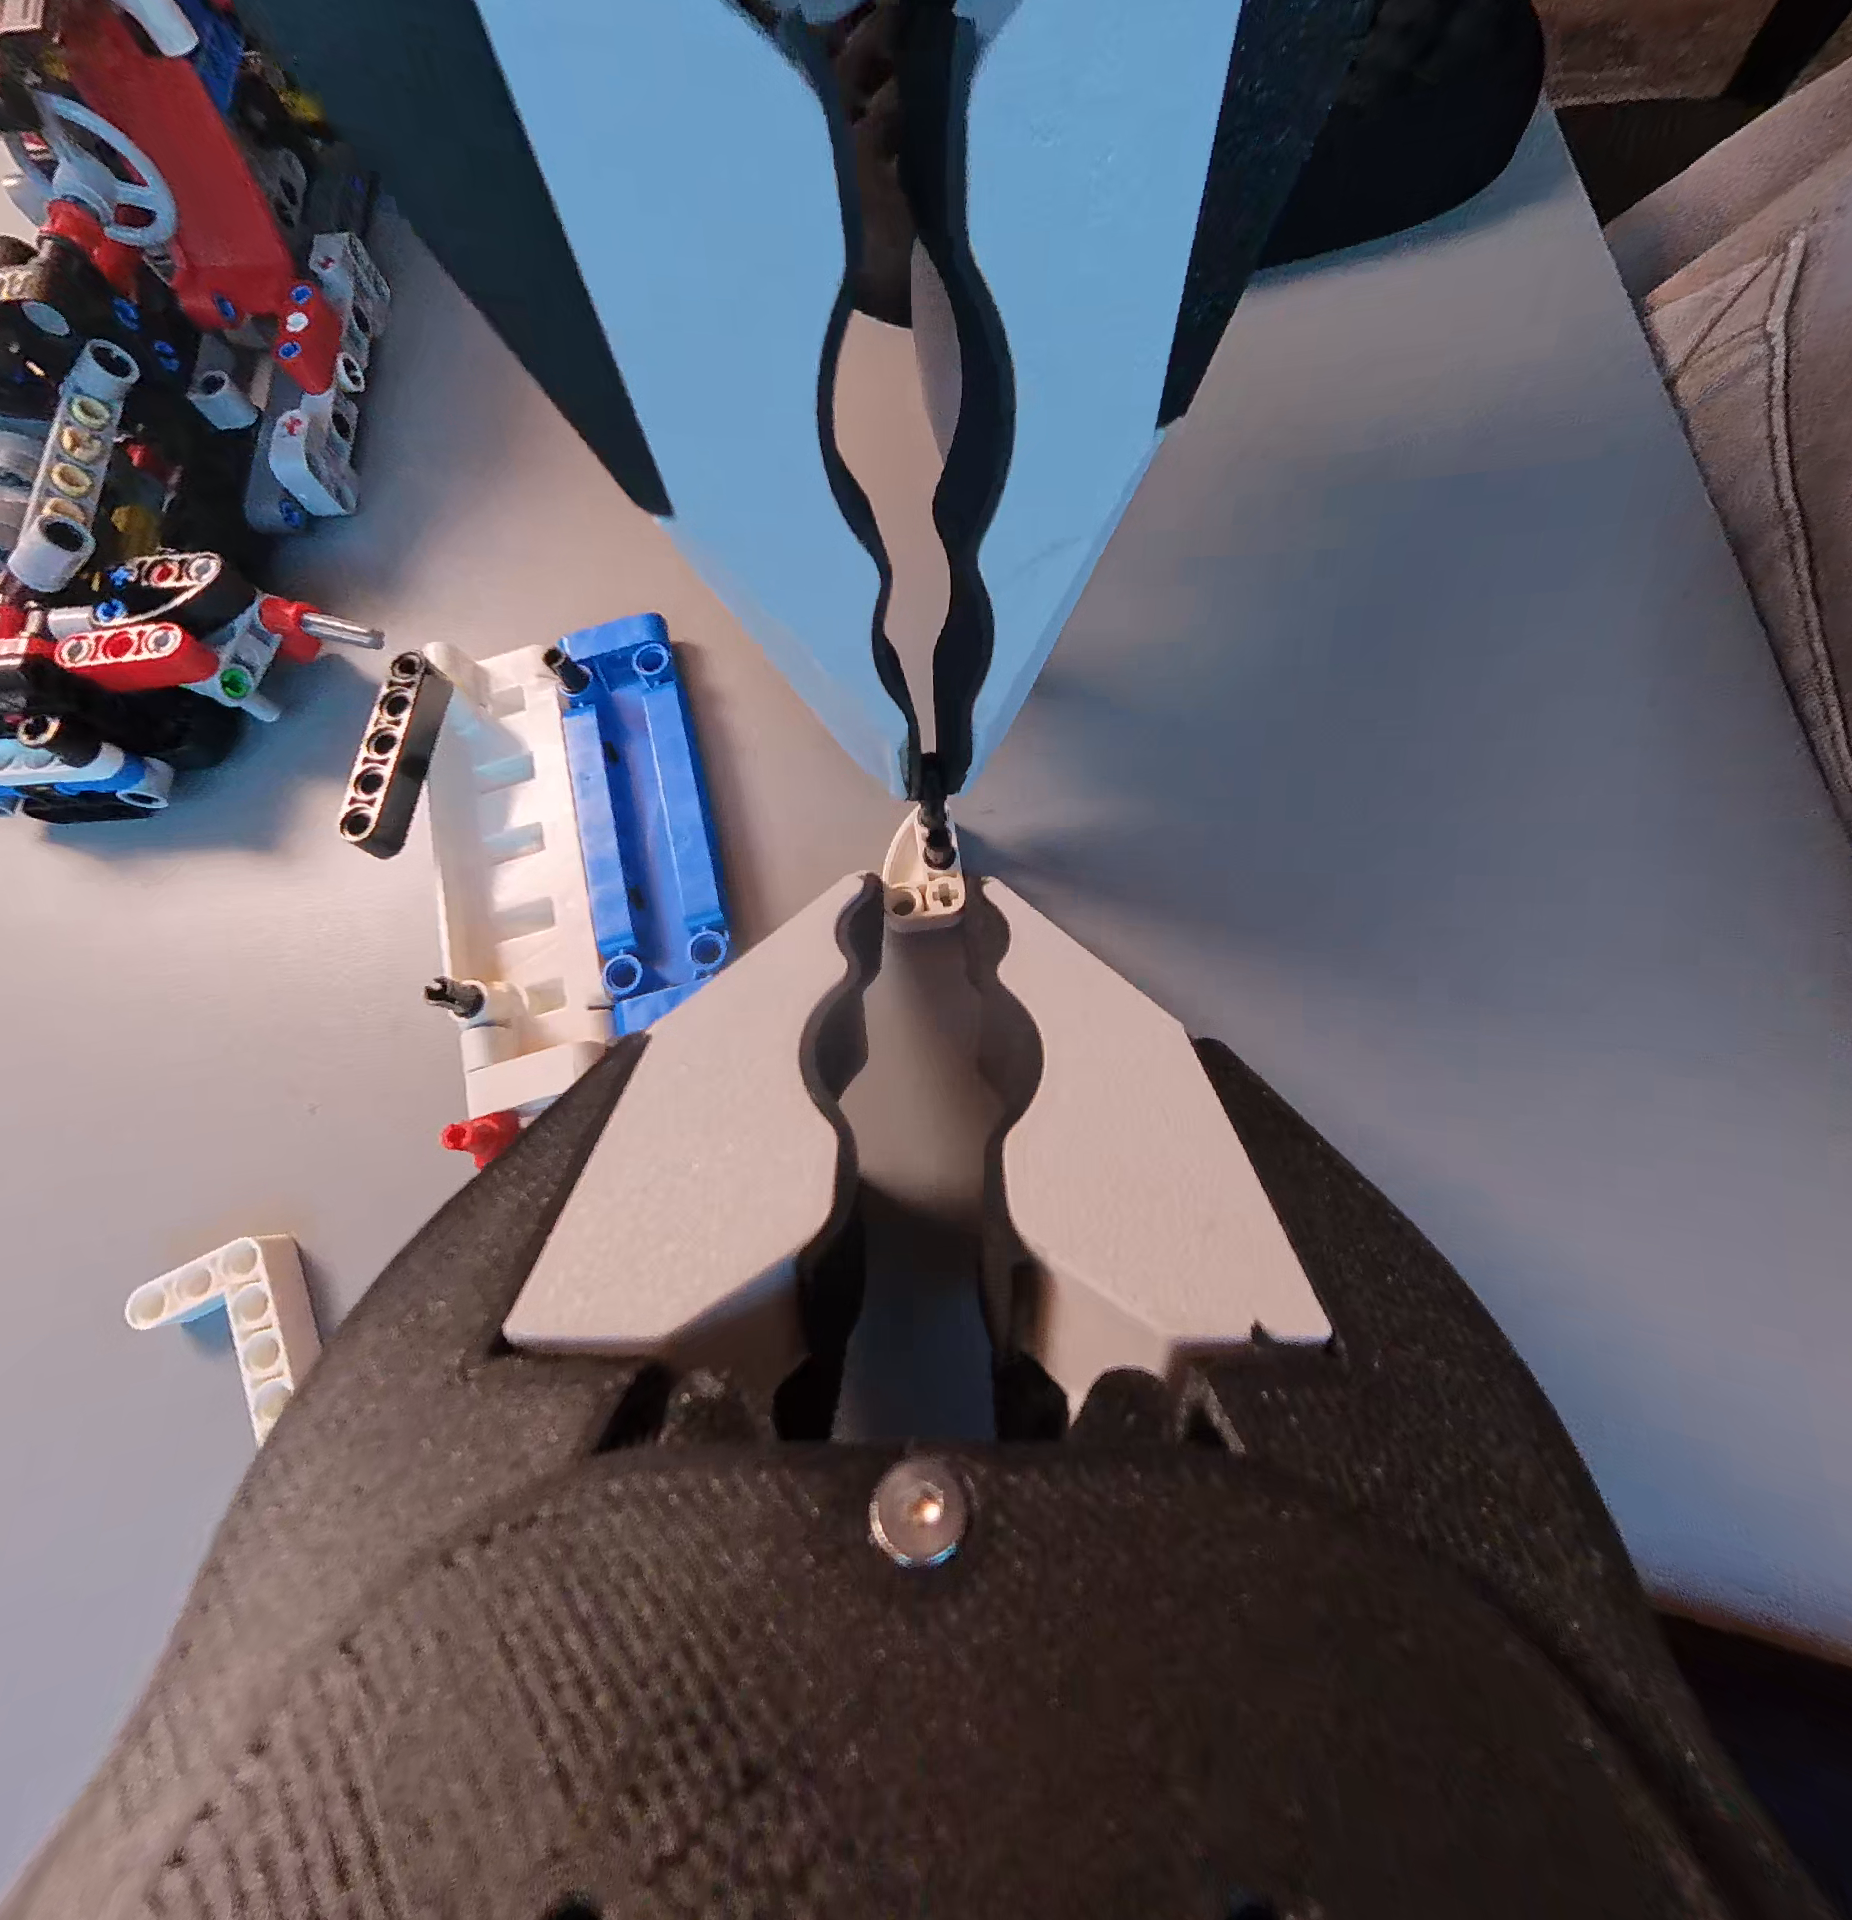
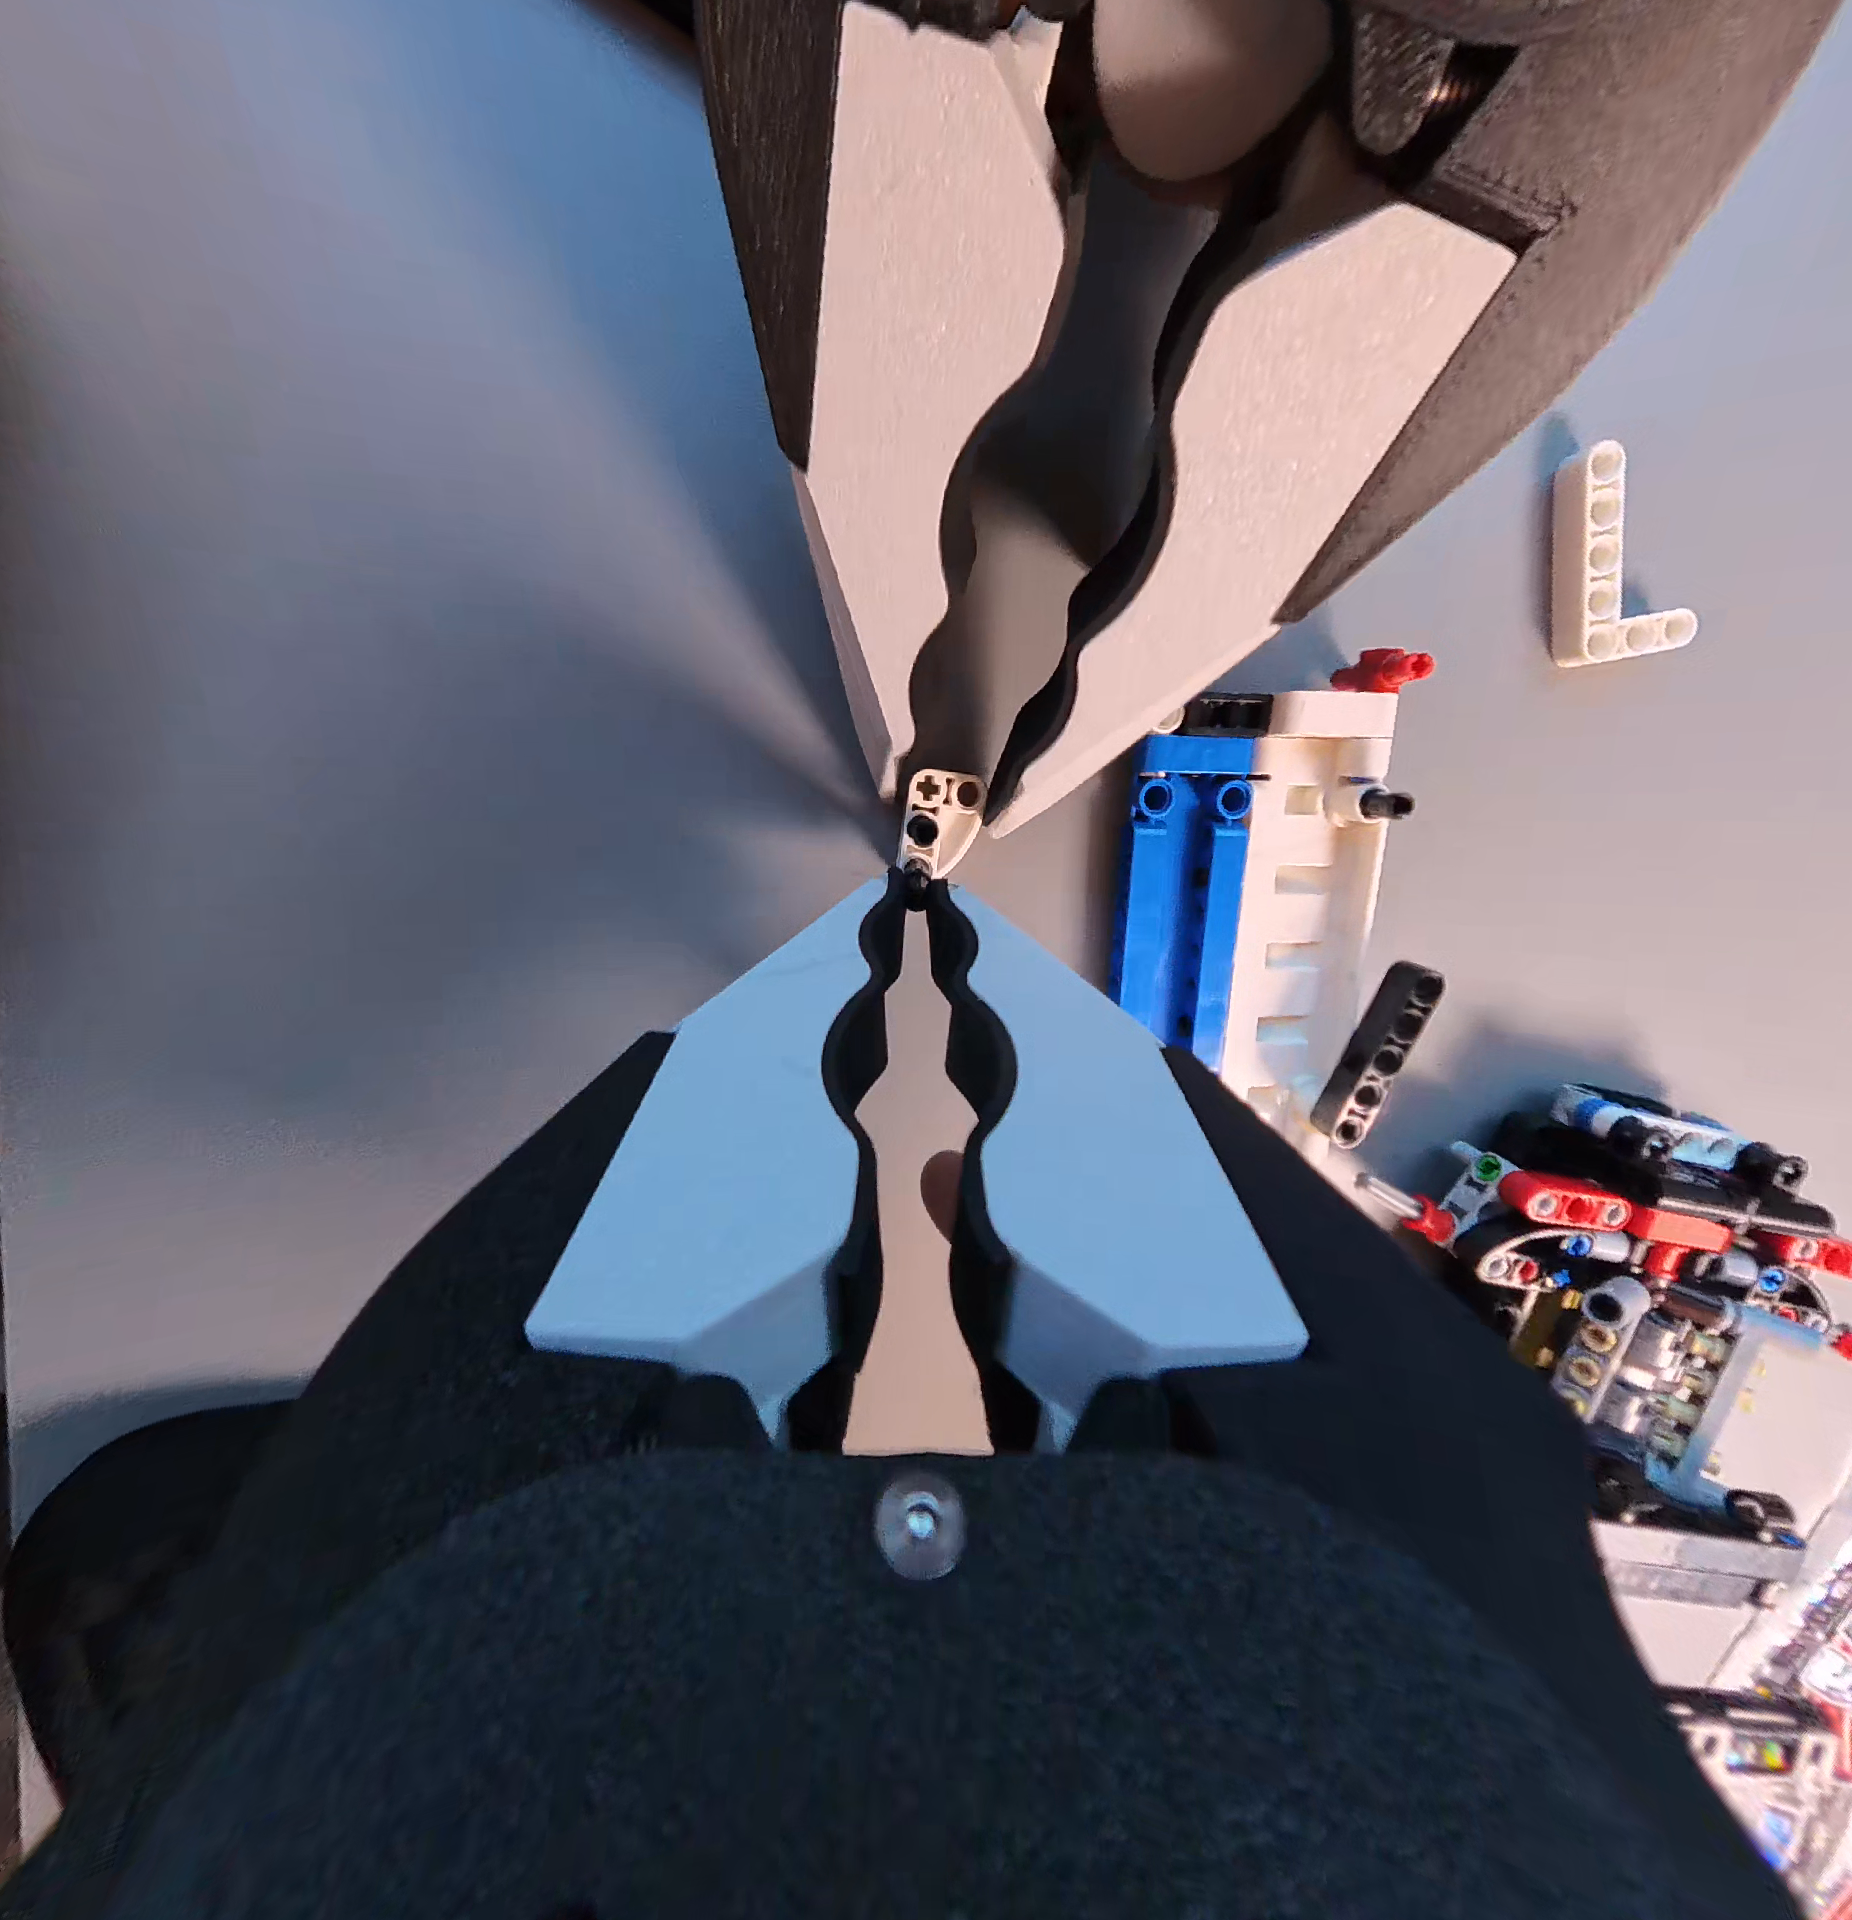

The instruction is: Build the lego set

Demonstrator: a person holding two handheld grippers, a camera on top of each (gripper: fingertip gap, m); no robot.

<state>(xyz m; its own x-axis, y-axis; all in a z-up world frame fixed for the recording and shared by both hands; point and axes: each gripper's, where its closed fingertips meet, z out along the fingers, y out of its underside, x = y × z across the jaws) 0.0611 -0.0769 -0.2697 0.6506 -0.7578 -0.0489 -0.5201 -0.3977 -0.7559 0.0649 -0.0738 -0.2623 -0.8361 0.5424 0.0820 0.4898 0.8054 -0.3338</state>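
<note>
pressing a black pin into the small white connector

left claw (image 1: 924, 899) pinches the white connector (image 1: 927, 878); right claw (image 2: 917, 888), at 12 o'clock, clamps the black pin (image 1: 934, 821): keep it square with the hole.

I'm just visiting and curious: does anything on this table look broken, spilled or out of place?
Nothing stands out. The loose beams, the blue-and-white panel and the half-built model lie on the table like normal building parts. Both grippers meet at a small white piece with a black pin.
</note>
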